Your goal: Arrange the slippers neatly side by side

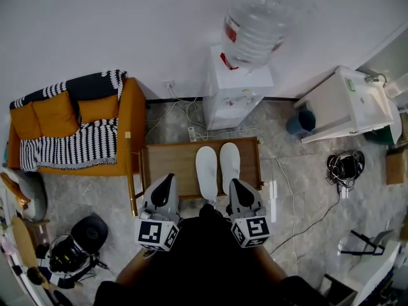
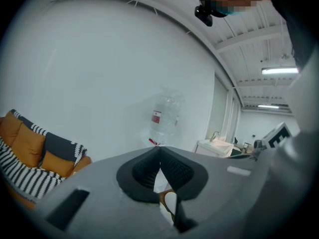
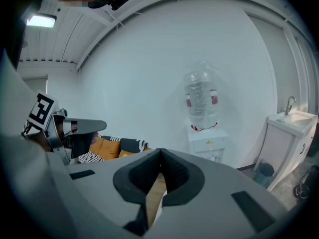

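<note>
Two white, smooth, long-oval slippers [image 1: 207, 167] lie side by side on the low brown wooden desk [image 1: 166, 164]; they are probably soft cloth. The grey left claw [image 1: 168, 178] and right claw [image 1: 234, 183] hover at its near edge, both clenched, empty.

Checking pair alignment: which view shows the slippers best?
Head view: both white slippers lie side by side on the wooden table, seen whole from above. Left gripper view catches only a white sliver; right gripper view likewise.
</note>
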The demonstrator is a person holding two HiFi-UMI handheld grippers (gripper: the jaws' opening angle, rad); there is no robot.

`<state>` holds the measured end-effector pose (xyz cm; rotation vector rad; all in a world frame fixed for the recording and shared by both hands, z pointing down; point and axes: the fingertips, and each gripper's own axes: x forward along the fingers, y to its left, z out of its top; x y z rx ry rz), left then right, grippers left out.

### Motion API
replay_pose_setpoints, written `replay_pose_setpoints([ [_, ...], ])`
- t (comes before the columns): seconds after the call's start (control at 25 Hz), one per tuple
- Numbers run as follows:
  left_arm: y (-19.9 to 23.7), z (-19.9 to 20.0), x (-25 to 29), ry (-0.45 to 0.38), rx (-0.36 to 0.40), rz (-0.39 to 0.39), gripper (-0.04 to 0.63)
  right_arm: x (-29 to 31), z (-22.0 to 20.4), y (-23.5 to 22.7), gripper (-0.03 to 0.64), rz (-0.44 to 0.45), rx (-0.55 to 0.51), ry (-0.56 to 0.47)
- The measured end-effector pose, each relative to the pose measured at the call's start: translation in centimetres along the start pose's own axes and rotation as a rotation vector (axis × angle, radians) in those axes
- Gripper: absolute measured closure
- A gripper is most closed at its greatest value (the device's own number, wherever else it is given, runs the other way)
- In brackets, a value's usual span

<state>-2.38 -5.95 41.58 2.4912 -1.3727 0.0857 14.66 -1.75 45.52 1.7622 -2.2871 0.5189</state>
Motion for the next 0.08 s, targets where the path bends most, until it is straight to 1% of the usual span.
replay_pose_setpoints([
  [0.08, -0.08, 0.0, 0.04, 0.0, -0.003, 0.001, 0.583, 0.02, 0.03, -0.05, 0.604, -0.001, -0.003, 0.001],
])
